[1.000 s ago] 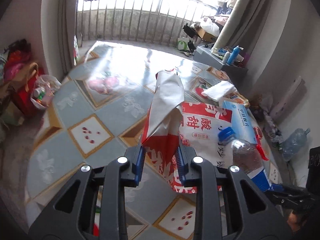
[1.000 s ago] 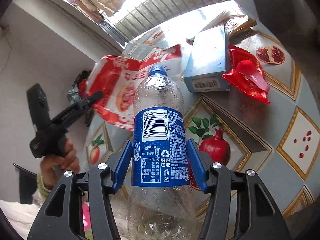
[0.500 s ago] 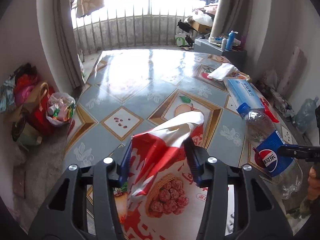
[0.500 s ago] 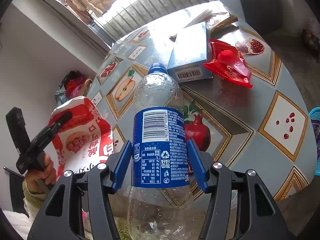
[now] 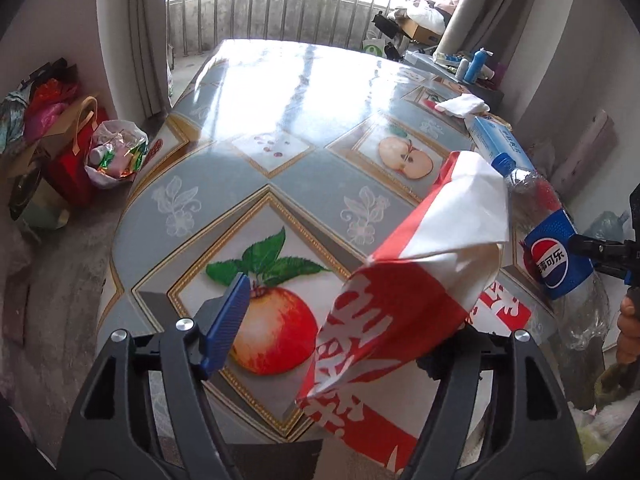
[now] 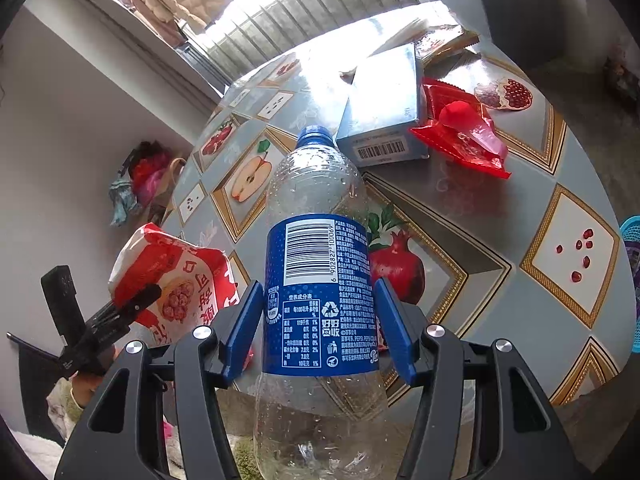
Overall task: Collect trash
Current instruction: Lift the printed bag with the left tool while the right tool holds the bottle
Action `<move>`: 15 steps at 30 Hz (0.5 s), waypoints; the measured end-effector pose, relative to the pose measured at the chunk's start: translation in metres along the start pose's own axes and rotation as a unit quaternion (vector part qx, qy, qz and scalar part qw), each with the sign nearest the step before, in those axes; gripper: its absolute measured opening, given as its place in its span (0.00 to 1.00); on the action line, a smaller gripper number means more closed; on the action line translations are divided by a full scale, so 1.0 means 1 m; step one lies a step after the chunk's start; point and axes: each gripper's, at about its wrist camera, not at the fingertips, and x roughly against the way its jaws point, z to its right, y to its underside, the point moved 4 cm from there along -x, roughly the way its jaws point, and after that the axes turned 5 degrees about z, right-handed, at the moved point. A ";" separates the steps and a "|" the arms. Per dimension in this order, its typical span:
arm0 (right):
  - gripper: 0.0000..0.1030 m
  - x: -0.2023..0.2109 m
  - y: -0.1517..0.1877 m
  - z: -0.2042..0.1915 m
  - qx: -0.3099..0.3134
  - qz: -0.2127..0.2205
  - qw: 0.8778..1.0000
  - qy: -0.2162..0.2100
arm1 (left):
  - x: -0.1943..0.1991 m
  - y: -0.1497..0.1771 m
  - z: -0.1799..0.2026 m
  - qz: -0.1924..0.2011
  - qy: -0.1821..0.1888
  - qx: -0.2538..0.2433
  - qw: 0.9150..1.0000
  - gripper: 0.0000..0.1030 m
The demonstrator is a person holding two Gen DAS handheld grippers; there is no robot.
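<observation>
Left-wrist view: left hand-held gripper (image 5: 332, 332) stood wide open, its left pad bare over the bench (image 5: 280, 92). Red-and-white bag (image 5: 404, 292) lay draped across its right finger, hiding that pad; whether the bag was caught there or merely resting could not be told. Bag hung off the near bench edge, presumably brought clear of the top for disposal. Bottle (image 5: 560, 256) appeared at right, held in the right hand-held gripper (image 5: 600, 252), its base cut off. Blue box (image 5: 500, 140) and white tissue (image 5: 464, 104) remained on the bench.

Right-wrist view: right hand-held gripper (image 6: 316, 320) flanked the bottle (image 6: 316, 280) at its label; narrow gaps showed beside both pads, so a firm clamp could not be confirmed. Bottle stood upright, empty, lifted off the bench (image 6: 500, 208). Box (image 6: 384, 108) and red wrapper (image 6: 460, 132) awaited collection. Bag (image 6: 176, 280) and left hand-held gripper (image 6: 120, 312) sat low left. No bin was identifiable.
</observation>
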 end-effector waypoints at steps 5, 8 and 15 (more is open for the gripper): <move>0.54 0.000 0.000 0.000 -0.002 -0.001 1.000 0.000 | 0.005 0.016 -0.005 -0.010 0.016 0.018 1.000 0.66; 0.58 -0.002 -0.001 -0.001 -0.004 -0.005 1.000 -0.001 | 0.006 0.024 -0.004 -0.002 0.011 0.026 1.000 0.48; 0.63 -0.008 -0.002 -0.003 0.004 -0.019 1.000 0.008 | 0.002 0.026 0.000 0.006 0.017 0.042 0.999 0.21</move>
